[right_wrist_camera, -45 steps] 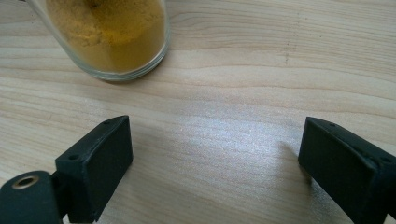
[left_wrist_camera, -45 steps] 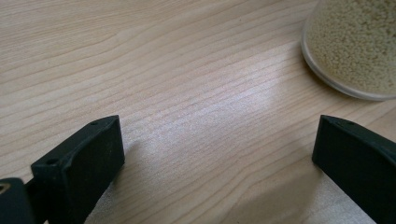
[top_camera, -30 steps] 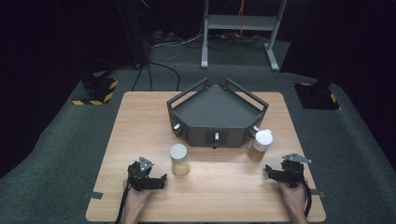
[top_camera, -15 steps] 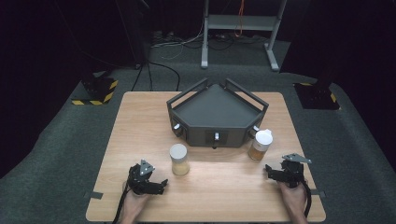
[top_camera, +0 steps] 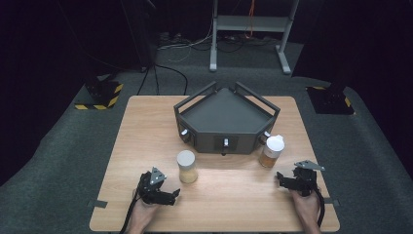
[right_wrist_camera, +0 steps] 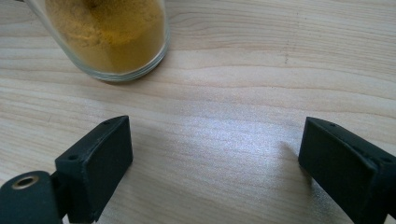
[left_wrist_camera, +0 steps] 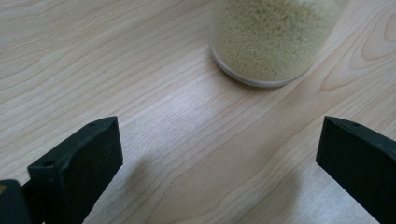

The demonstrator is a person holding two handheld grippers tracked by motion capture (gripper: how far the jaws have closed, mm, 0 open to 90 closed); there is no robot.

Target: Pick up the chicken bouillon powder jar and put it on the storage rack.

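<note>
A clear jar of pale grains with a white lid point(top_camera: 187, 166) stands on the wooden table point(top_camera: 146, 141); its base point(left_wrist_camera: 271, 42) lies just ahead of my left gripper point(left_wrist_camera: 219, 154), which is open and empty. In the high view that left gripper point(top_camera: 171, 194) rests near the front left, pointing right. A jar of orange-brown powder with a white cap point(top_camera: 271, 151) stands at the right; its base point(right_wrist_camera: 112, 37) is ahead and left of my right gripper point(right_wrist_camera: 215, 158), also open with nothing between its jaws. That right gripper point(top_camera: 283, 179) points left toward the jar.
A dark grey wedge-shaped tray with raised rails and front knobs point(top_camera: 226, 119) sits at the table's far middle, just behind both jars. Beyond the table are floor cables, a metal stand point(top_camera: 248, 29) and yellow-black striped bases point(top_camera: 100, 95).
The left gripper has turned and shifted slightly, now pointing right toward the grain jar. The right gripper and both jars have stayed put.
</note>
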